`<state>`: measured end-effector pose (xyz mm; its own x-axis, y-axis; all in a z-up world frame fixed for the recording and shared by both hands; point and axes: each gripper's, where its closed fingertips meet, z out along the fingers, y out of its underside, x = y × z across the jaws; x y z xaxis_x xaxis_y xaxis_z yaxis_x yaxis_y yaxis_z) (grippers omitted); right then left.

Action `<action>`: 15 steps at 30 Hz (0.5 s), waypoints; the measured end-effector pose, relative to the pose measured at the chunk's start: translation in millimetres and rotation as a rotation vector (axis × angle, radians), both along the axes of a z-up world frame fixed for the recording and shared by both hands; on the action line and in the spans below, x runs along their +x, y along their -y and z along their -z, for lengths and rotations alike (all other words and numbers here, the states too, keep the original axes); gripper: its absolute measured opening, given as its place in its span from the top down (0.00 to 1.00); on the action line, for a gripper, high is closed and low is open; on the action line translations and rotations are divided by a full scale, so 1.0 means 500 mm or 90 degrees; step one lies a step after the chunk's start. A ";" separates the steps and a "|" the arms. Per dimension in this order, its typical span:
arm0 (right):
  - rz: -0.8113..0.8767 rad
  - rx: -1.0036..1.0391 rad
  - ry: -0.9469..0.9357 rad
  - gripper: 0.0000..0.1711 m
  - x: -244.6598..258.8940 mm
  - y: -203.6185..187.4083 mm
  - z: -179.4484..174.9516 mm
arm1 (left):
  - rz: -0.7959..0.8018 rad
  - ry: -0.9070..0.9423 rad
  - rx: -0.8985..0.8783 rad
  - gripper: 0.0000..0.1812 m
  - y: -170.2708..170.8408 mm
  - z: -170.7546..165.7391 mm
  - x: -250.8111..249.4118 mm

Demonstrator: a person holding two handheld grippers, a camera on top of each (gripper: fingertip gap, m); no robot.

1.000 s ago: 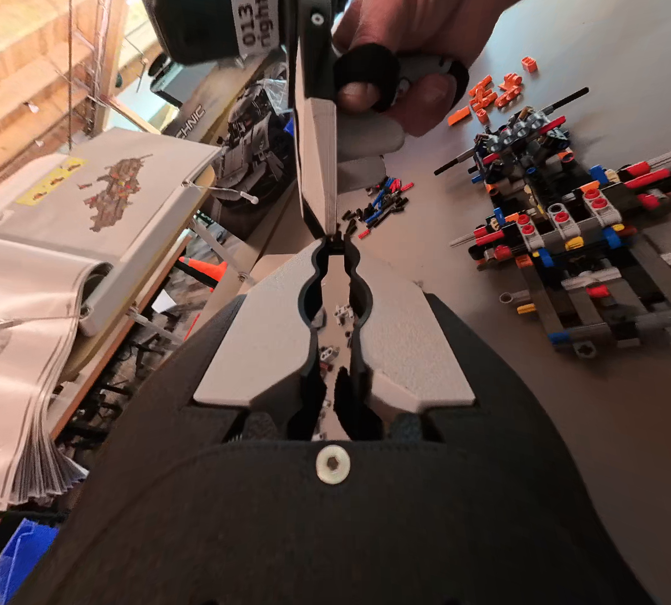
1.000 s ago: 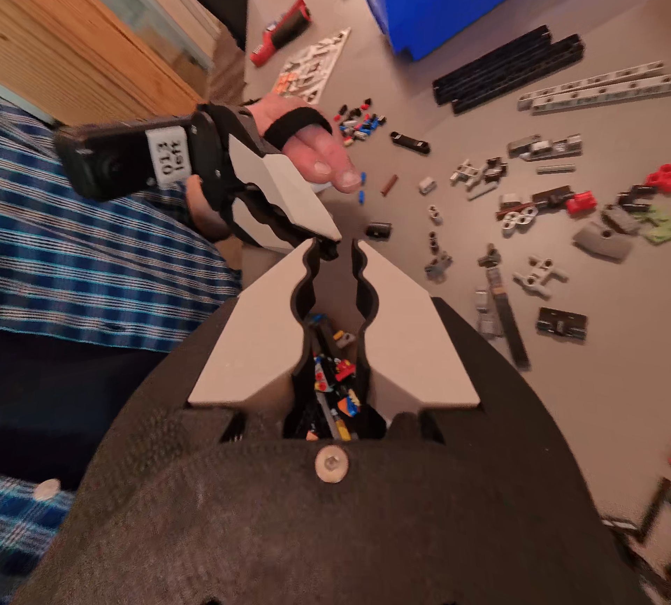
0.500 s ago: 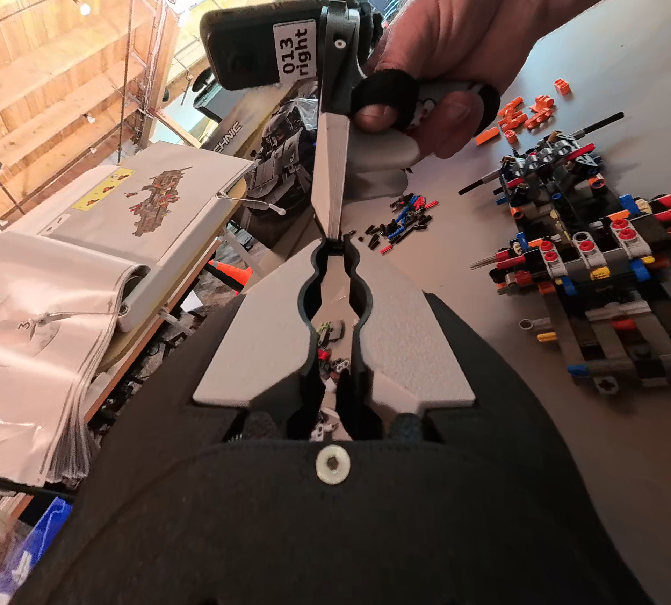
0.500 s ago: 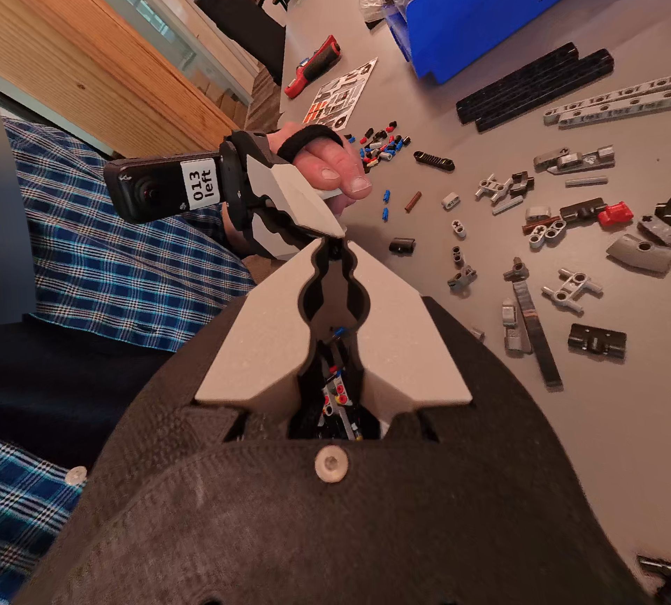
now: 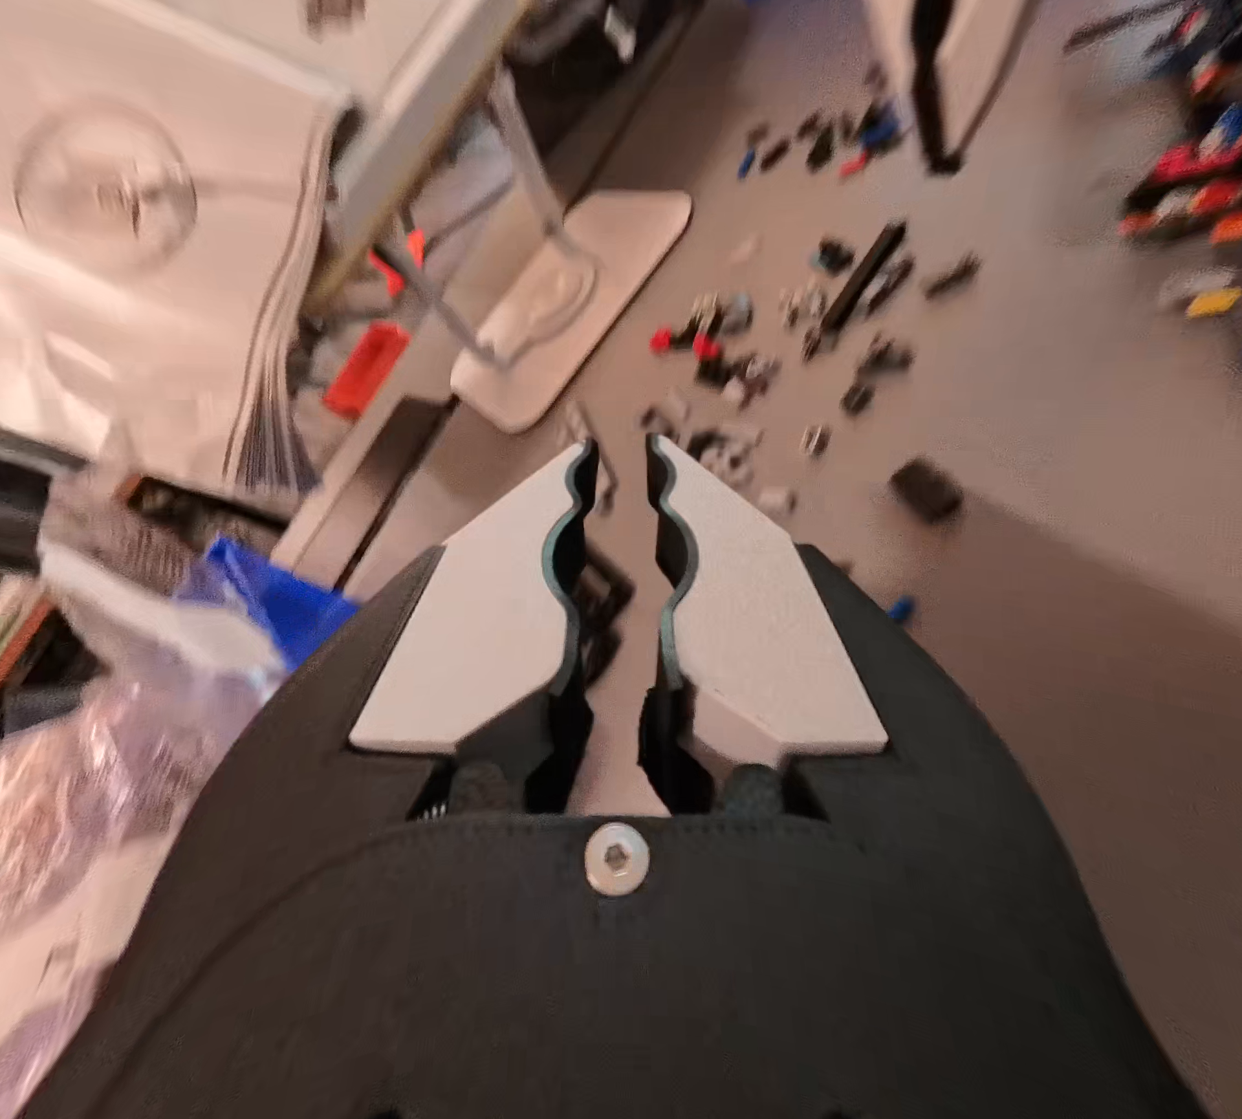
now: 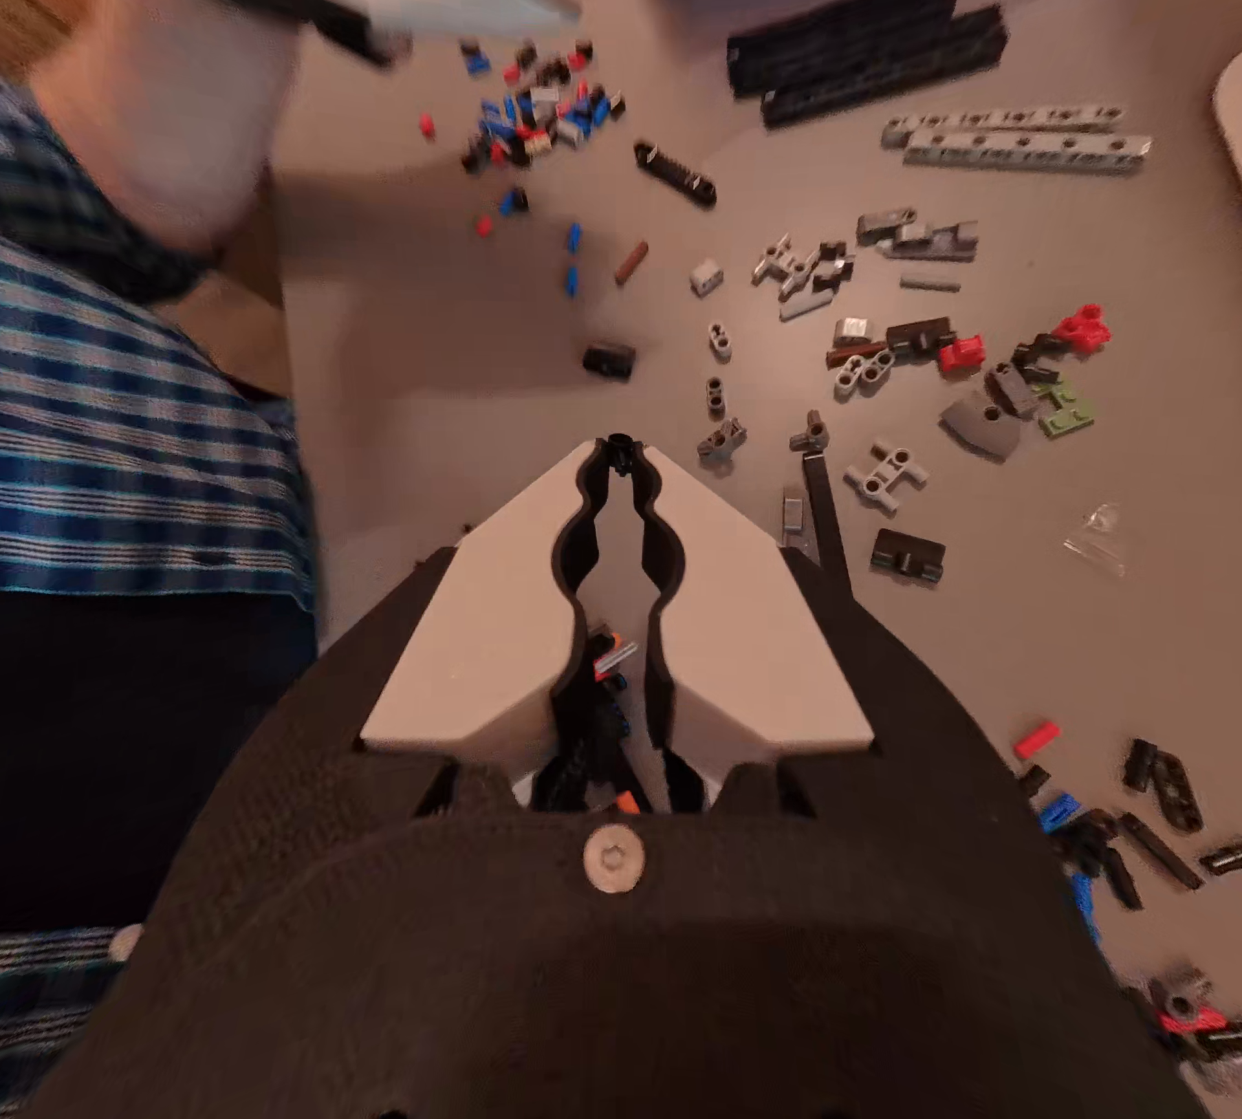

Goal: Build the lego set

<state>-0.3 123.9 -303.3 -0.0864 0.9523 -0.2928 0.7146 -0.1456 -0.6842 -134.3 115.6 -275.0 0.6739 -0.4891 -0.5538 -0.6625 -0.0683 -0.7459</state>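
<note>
Tiny black pin pinched in your right gripper [image 6: 619, 448]

Your left gripper [image 5: 622, 448] is released and empty; the pin [image 6: 619, 447] sits only at the tips, so a jolt could drop it among loose pieces [image 6: 874, 361] ahead.

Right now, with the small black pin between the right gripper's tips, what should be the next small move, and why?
Probably carry the black pin toward the half-built model. The right gripper is shut on it by the very tips, and the left gripper is open and empty, so nothing else needs picking first.
</note>
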 end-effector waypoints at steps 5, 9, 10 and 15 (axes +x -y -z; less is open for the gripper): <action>-0.073 0.097 0.131 0.98 -0.015 0.022 0.089 | -0.070 -0.055 -0.180 0.93 0.024 0.115 -0.085; -0.098 0.105 0.166 0.98 -0.027 0.034 0.129 | -0.069 -0.066 -0.266 0.89 0.033 0.175 -0.080; -0.100 0.107 0.170 0.98 -0.030 0.035 0.134 | -0.074 -0.073 -0.274 0.89 0.032 0.183 -0.084; -0.114 0.117 0.179 0.97 -0.033 0.040 0.148 | -0.097 -0.091 -0.291 0.93 0.018 0.204 -0.104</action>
<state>-17.0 103.8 -377.5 -0.1961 0.9682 -0.1551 0.8810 0.1045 -0.4615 -186.4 106.8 -377.1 0.6900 -0.6049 -0.3974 -0.7125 -0.4710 -0.5202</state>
